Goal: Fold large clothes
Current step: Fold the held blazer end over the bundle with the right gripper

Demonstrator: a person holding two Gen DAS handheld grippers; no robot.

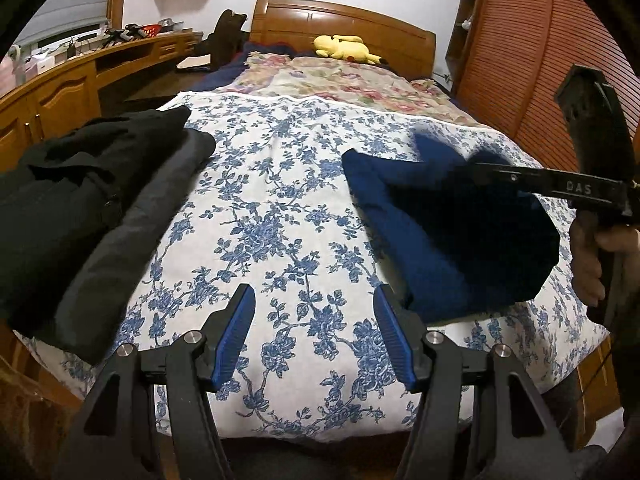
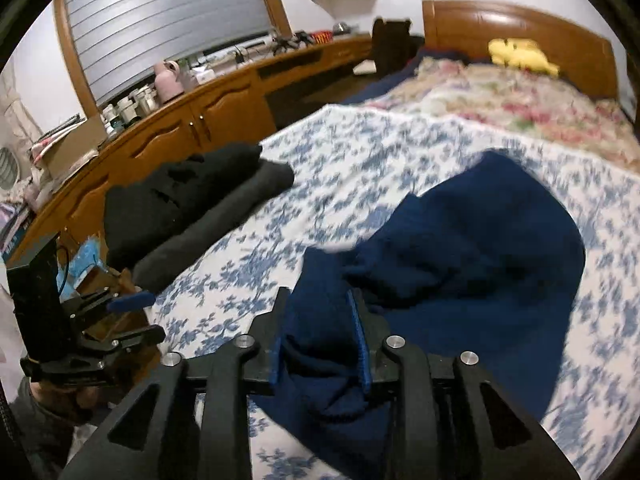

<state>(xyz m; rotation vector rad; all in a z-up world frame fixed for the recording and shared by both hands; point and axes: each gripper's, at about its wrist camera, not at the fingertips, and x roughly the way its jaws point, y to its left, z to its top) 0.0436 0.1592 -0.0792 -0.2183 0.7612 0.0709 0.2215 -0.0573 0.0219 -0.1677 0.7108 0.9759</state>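
Observation:
A navy blue garment [image 1: 452,236] lies bunched on the right of the blue-flowered bedspread [image 1: 280,216]. My right gripper [image 2: 320,320] is shut on a fold of the navy garment [image 2: 472,264] and lifts it off the bed; it enters the left wrist view from the right [image 1: 476,168]. My left gripper [image 1: 314,312] is open and empty, low over the bedspread's near edge, just left of the garment. It shows at the far left of the right wrist view [image 2: 132,304]. A folded black garment pile [image 1: 92,208] lies on the bed's left side.
A wooden headboard [image 1: 344,28] with a yellow plush toy [image 1: 344,48] is at the far end. A wooden desk and cabinets [image 1: 52,96] run along the left. A slatted wardrobe [image 1: 532,72] stands on the right. A floral quilt [image 1: 340,80] covers the far half.

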